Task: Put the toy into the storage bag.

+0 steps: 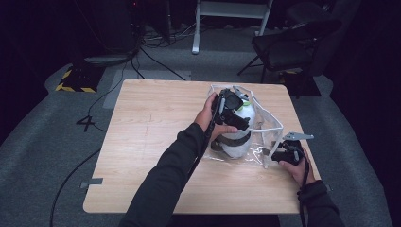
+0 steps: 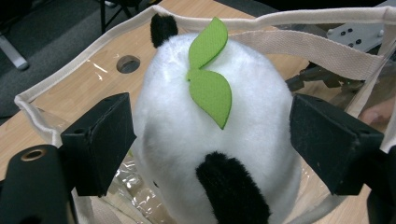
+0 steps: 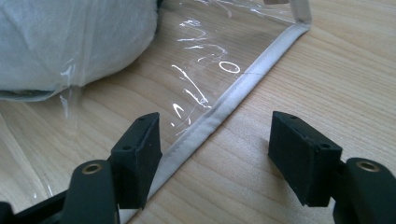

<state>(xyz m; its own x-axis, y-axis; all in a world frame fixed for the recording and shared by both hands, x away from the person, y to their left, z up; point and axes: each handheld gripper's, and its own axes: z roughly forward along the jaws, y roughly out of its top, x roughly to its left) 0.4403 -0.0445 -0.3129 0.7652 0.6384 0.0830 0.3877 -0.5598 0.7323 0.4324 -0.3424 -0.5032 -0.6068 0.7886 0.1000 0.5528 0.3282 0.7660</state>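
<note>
On the table [image 1: 142, 142] I see the clear bag [image 1: 269, 124] at about 2 o'clock, with the plush panda [image 2: 210, 140] inside it. My left gripper [image 2: 210, 140] straddles the panda, jaws flanking it at 9 and 3, whether they press I cannot tell. My right gripper [image 3: 215, 158] gapes, the bag's hem [image 3: 233, 105] beside its left jaw.

The high view is looking dim, with darkness swallowing the room around the lit tabletop [image 1: 151, 142]. Both gripper views are showing brighter. Glare is streaking the clear bag [image 3: 205, 70], and the near fingers [image 3: 137, 158] are blurring softly.
</note>
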